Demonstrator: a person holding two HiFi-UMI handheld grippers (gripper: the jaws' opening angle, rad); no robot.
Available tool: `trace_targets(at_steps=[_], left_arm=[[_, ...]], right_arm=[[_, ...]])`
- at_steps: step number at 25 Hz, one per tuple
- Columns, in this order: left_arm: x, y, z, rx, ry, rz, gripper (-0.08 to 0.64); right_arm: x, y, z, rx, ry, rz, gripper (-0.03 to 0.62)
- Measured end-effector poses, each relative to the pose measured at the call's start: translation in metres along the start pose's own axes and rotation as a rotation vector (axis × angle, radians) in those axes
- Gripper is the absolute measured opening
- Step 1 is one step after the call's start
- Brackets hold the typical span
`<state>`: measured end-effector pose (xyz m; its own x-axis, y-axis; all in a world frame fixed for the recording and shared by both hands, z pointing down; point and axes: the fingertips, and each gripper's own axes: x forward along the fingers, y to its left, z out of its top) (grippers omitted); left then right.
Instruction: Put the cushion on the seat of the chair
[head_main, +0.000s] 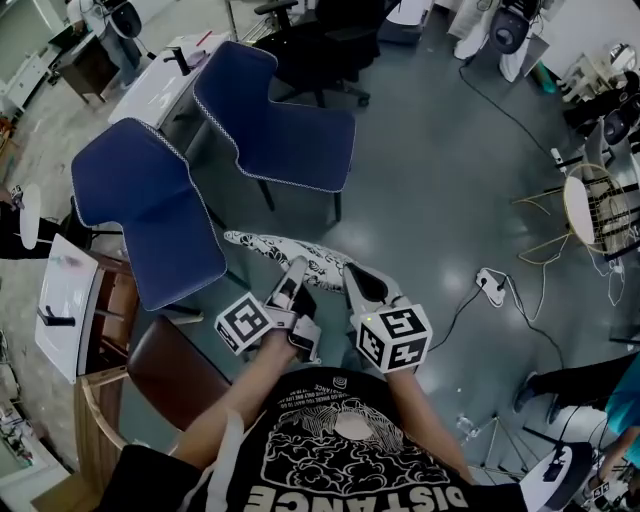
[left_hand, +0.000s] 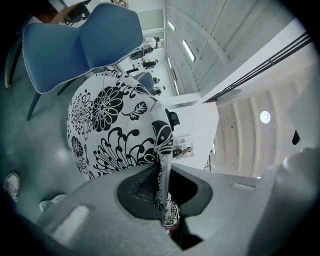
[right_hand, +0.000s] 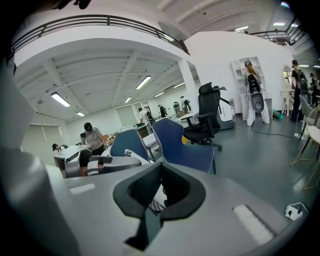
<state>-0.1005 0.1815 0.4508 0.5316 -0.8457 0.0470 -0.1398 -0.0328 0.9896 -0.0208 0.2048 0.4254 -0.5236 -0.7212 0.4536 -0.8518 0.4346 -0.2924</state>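
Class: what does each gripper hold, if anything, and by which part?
The cushion, by its edge: the left gripper clamps it; the right gripper appears to as well.

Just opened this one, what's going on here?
A person holds a black-and-white floral cushion off the floor with both grippers. The left gripper is clamped on one edge, and the right gripper pinches the other end. The nearer blue chair and a second blue chair stand just ahead, with nothing on them. The cushion is not yet on a seat.
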Motion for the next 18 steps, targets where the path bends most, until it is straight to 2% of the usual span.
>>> trace_targets(at_steps=[2, 6, 8, 18], left_arm=[[0.01, -0.002, 0.003, -0.015, -0.023, -0.015, 0.02], [0.029, 0.013, 0.009, 0.02, -0.063, 0.056, 0.02], [0.047, 0.007, 0.01, 0.009, -0.088, 0.044, 0.02], [0.113, 0.003, 0.013, 0.039, -0.185, 0.112, 0.02]], right_arm=[[0.009, -0.006, 0.002, -0.008, 0.006, 0.019, -0.006], [0.026, -0.027, 0.011, -0.009, 0.024, 0.07, -0.006], [0.035, -0.042, 0.022, -0.004, 0.029, 0.098, -0.006], [0.065, -0.109, 0.062, 0.016, 0.045, 0.208, -0.006]])
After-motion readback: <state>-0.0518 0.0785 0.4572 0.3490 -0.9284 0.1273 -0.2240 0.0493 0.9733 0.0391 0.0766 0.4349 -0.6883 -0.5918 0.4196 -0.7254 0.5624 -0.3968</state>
